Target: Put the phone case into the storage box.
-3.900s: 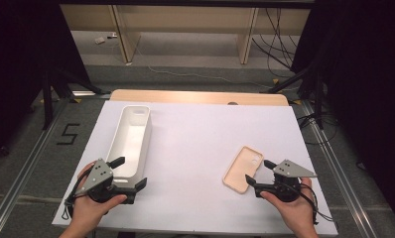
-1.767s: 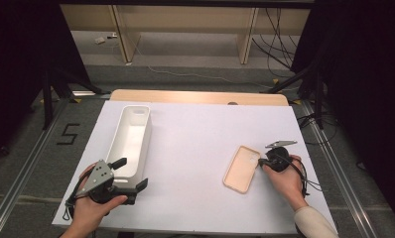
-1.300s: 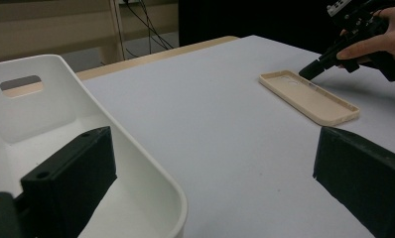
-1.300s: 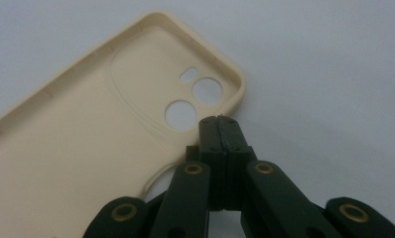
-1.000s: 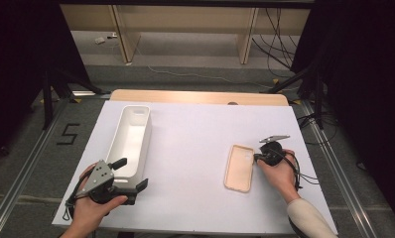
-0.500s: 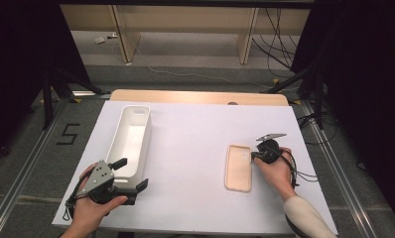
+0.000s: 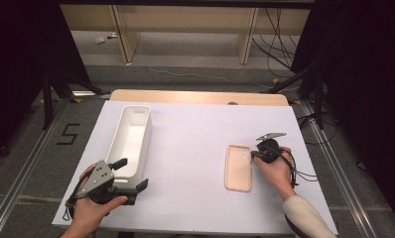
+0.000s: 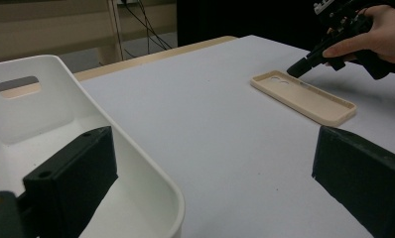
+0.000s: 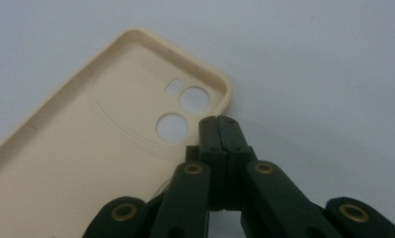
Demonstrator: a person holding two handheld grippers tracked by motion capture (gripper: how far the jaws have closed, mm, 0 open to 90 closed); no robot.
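Observation:
A beige phone case (image 7: pixel 238 167) lies open side up on the white table, right of centre. My right gripper (image 7: pixel 254 154) is shut, its tips touching the case's far right corner by the camera holes. In the right gripper view the closed jaws (image 9: pixel 220 121) meet at the case's rim (image 9: pixel 86 148), and nothing shows between them. My left gripper (image 7: pixel 133 172) is open at the near end of a long white bin (image 7: pixel 121 134). In the left gripper view one jaw sits inside the bin (image 8: pixel 136 153) and the other outside it. The case (image 8: pixel 304 96) and right gripper (image 8: pixel 291 72) show farther off.
The white table surface (image 7: pixel 195 144) spreads between the bin and the case. A wooden strip (image 7: pixel 200 96) runs along the far edge. Metal rails and dark curtains flank both sides, and cables lie on the floor at the right.
My right gripper moved from the case's near end up to its far right corner. The case turned from a slant to lying straight, away from the person. The left gripper stayed put.

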